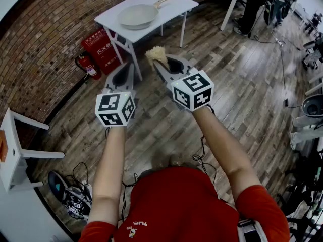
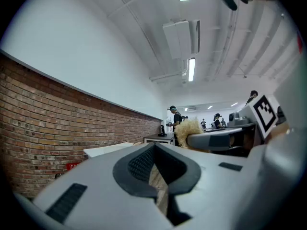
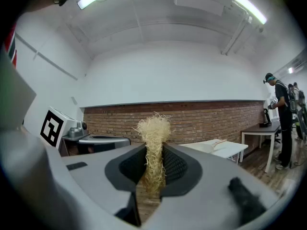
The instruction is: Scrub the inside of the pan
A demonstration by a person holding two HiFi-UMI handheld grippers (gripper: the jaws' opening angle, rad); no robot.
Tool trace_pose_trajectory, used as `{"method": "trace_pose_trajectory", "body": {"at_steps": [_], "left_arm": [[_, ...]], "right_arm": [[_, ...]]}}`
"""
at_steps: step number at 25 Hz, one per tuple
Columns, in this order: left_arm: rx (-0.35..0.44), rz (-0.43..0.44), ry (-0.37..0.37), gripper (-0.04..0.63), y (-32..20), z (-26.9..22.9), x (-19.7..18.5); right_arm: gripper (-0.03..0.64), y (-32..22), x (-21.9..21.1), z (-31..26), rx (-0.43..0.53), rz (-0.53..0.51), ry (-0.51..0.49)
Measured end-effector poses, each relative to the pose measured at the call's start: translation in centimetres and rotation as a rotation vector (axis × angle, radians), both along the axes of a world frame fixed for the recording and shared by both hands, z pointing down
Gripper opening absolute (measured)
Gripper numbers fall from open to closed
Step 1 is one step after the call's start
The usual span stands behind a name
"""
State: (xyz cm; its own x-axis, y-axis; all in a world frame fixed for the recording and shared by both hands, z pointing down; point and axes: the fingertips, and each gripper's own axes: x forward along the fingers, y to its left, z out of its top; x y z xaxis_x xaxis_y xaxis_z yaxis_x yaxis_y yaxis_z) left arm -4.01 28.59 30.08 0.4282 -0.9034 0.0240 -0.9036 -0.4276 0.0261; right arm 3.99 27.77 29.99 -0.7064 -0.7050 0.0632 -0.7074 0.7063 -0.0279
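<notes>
Well, we see the pan [image 1: 137, 15] lying on the white desk [image 1: 174, 5], roughly at its middle, open side up, with its pale handle reaching toward the desk's far right corner. Both of our tools are held up in the air on the near side of that desk, well apart from it and not touching the pan. Our right hand-held gripper [image 1: 167, 64] is clamped on a straw-coloured fibre scrubber [image 1: 156, 54]; in the right gripper view the tuft [image 3: 153, 128] stands upright between the dark pads and fans out above them, with the desk [image 3: 232, 150] and pan [image 3: 211, 145] showing beyond to the right. Our left hand-held gripper [image 1: 122, 74] hangs just beside the right one, also short of the desk; in the left gripper view its jaws are drawn together to a thin slit with nothing between them, only wooden floor showing through. Left of the desk, against the brick wall, a red fire extinguisher [image 1: 87, 65] stands on the floor beside a red box [image 1: 101, 47].
</notes>
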Motion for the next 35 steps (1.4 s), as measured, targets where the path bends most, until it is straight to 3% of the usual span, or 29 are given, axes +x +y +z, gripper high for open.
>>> {"method": "trace_pose_trajectory", "body": {"at_steps": [35], "left_arm": [[0.025,-0.101,-0.021,0.014,-6.5,-0.8,3.7]], "right_arm": [[0.087,-9.0,3.3,0.2,-0.023,-0.117,-0.007]]}}
